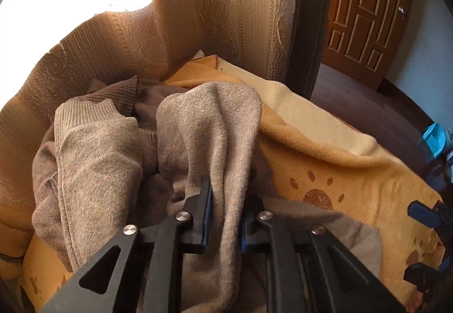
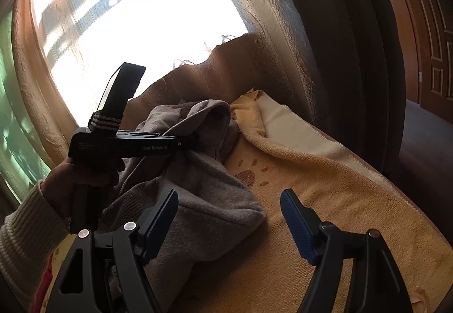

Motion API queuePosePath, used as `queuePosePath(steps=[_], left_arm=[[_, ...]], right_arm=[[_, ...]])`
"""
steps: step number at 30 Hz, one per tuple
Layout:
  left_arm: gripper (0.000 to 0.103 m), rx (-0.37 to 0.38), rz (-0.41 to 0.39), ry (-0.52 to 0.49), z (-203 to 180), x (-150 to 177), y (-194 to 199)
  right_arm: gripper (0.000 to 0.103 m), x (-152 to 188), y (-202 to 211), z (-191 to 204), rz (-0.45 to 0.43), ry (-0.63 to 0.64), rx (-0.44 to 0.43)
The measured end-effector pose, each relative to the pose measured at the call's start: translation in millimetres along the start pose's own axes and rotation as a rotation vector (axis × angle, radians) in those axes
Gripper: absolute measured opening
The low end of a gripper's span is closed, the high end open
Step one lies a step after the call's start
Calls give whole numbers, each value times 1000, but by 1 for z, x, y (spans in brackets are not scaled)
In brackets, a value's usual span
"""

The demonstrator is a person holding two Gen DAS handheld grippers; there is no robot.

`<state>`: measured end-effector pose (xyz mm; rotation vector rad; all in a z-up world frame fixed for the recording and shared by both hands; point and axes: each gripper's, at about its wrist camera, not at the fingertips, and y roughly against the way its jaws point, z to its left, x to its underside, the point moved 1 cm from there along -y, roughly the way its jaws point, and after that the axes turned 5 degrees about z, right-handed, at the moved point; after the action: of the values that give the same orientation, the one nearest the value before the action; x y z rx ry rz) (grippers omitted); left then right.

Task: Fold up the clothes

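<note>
On the yellow blanket (image 2: 325, 171) your brown sweater (image 1: 96, 160) is lying in a heap. Your left gripper (image 1: 225, 216) is pinching 1 fold of it. Your right gripper (image 2: 229, 216) is hanging wide open, holding nothing, just beside the sweater.

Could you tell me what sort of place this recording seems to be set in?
Probably a room in a home, perhaps a bedroom. A yellow paw-print blanket covers a soft surface with a brown sweater on it, patterned curtains hang at a bright window, and a panelled wooden door stands beyond.
</note>
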<state>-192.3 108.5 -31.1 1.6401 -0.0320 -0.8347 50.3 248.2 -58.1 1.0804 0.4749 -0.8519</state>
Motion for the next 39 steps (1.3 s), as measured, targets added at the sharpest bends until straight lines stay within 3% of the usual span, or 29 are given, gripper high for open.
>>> queuePosePath(steps=[4, 9, 15, 19, 25, 29, 32, 35, 39], left_arm=[[15, 139, -101, 67, 2, 24, 41], [11, 264, -197, -55, -41, 82, 102], [11, 413, -193, -234, -117, 160, 145], [11, 435, -171, -300, -145, 194, 162], [11, 430, -172, -275, -137, 223, 181], [11, 438, -178, -321, -143, 242, 188], [11, 445, -181, -360, -149, 256, 193], [11, 459, -185, -418, -162, 268, 200], [15, 490, -208, -452, -171, 279, 216]], right_arm=[[77, -2, 10, -3, -56, -7, 25], [77, -7, 32, -12, -175, -45, 81], [77, -11, 57, -29, -303, -122, 159], [77, -12, 60, -36, -325, -138, 174], [81, -8, 57, -15, -247, -15, 52], [88, -7, 42, 2, -112, 62, -12], [89, -13, 25, -9, -13, -23, -42], [89, -23, 14, -23, 36, -99, -19], [89, -36, -1, -6, 90, -30, -23]])
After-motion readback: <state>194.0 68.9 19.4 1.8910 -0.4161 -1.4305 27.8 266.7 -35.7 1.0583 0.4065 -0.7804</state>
